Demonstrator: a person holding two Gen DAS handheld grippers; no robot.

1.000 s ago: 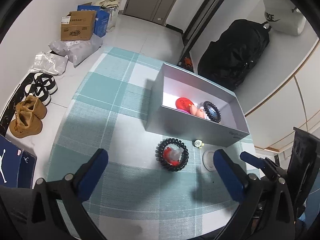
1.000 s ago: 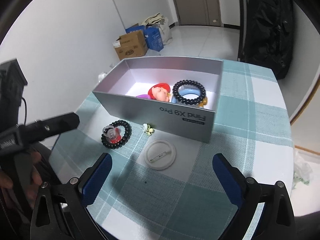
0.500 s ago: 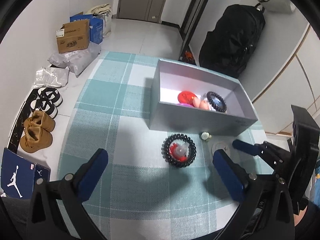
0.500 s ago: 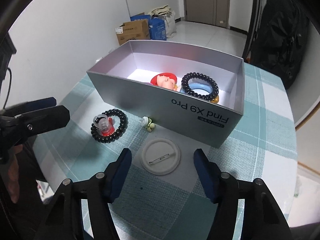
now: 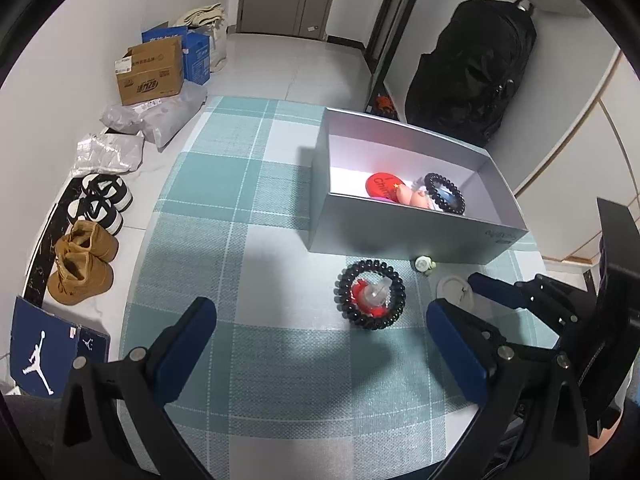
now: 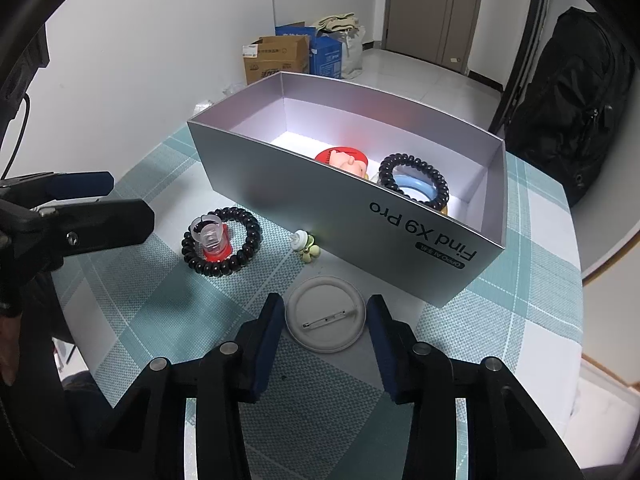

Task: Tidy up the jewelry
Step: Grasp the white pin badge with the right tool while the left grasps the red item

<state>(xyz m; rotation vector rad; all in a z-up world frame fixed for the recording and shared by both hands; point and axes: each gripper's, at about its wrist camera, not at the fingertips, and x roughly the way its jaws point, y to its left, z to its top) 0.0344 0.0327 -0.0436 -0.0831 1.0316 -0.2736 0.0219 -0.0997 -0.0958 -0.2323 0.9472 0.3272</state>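
A silver box (image 6: 400, 236) (image 5: 400, 232) stands on the checked tablecloth and holds a red badge (image 5: 380, 185), a doll and a black bead bracelet (image 6: 414, 180). In front of it lie a black bead bracelet (image 6: 222, 246) (image 5: 370, 294) around a red-and-clear small object, a tiny charm (image 6: 306, 246), and a white pin badge (image 6: 326, 318) lying face down. My right gripper (image 6: 326, 340) is lowered over the white badge, its fingers close on either side, not clearly touching. My left gripper (image 5: 320, 340) is open and empty, held above the cloth near the bracelet.
The table's (image 5: 208, 240) left edge drops to a floor with shoes (image 5: 84, 264), bags and cardboard boxes (image 5: 150, 72). A black backpack (image 5: 472, 72) leans against the wall behind the box. The right gripper's arm (image 5: 540, 304) reaches in from the right of the left wrist view.
My right gripper has come down and forward over the white badge and its fingers have narrowed around it. The left gripper has drawn back and stayed open.
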